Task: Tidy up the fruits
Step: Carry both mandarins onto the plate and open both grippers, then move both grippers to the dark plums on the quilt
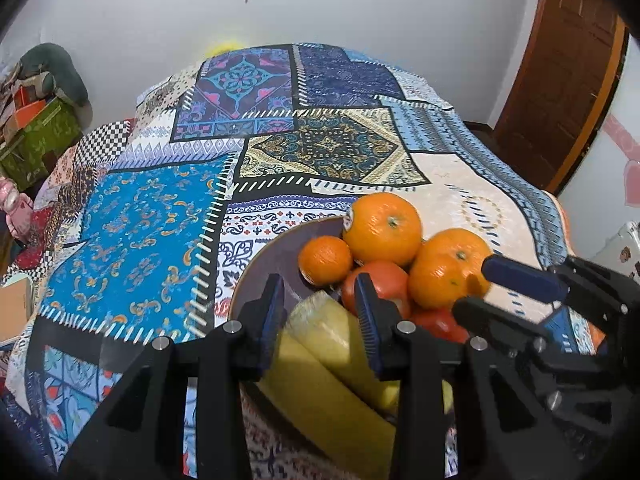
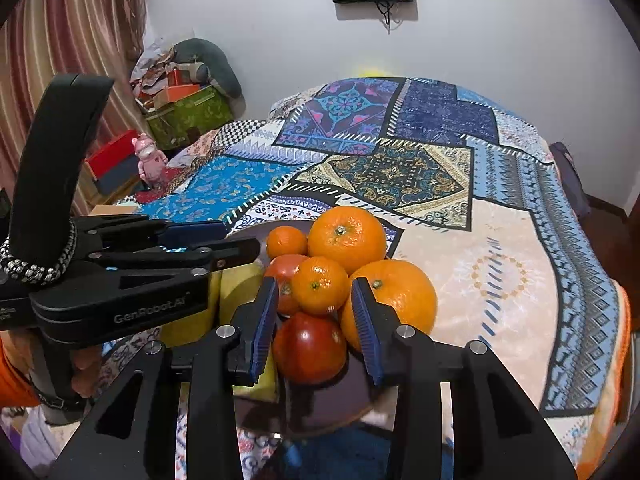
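While both claws gape w/ nothing held, glossy oranges crowd the plate.

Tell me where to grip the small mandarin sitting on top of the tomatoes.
Grip the small mandarin across its widest middle, coming from above: it is perched on the tomatoes, stem up, oranges crowding its right, so only its top sides are free.

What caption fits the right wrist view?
Open right claw poised over a plate of oranges, tomatoes and bananas on a patchwork cloth.
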Available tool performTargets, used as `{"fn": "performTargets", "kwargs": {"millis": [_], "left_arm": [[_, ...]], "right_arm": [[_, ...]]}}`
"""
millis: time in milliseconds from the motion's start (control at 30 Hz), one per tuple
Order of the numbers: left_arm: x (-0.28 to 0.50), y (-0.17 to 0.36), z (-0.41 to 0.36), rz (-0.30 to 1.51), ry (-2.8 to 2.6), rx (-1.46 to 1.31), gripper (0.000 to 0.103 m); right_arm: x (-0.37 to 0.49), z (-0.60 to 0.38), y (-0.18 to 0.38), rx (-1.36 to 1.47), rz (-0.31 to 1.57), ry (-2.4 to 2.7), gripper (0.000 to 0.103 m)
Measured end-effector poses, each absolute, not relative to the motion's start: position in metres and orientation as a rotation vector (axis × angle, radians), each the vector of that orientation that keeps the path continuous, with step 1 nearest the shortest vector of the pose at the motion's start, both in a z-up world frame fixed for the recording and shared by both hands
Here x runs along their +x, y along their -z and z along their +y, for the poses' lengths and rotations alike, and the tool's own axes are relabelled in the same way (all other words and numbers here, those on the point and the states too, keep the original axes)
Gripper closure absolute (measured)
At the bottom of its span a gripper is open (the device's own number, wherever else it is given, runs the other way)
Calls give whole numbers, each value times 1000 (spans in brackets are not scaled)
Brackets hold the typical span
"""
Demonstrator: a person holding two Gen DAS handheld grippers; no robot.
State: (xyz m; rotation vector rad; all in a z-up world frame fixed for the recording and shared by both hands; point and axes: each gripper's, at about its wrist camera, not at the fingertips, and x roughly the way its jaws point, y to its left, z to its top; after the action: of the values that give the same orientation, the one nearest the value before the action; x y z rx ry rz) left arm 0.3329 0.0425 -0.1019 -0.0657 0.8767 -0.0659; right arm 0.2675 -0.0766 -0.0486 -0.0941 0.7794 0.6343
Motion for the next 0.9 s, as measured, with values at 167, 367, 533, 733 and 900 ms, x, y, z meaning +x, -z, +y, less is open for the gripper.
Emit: {"fn": "performTargets", "kwargs": {"millis": [167,367,533,733,900], "left_arm": [[309,88,40,862,79,-70,67],[277,73,35,845,88,-60,64],[248,68,32,837,84,-38,63],[218,77,24,847,107,-50,63],[199,91,7,860,129,-13,62]], "right_arm": [[248,-88,39,-104,765,-618,68],[223,-98,38,-114,769,-612,68],[205,-105,44,-110,782,-604,68],[187,-116,59,-107,828,-582,68],[173,-122,75,-120,873,-573,68]]}}
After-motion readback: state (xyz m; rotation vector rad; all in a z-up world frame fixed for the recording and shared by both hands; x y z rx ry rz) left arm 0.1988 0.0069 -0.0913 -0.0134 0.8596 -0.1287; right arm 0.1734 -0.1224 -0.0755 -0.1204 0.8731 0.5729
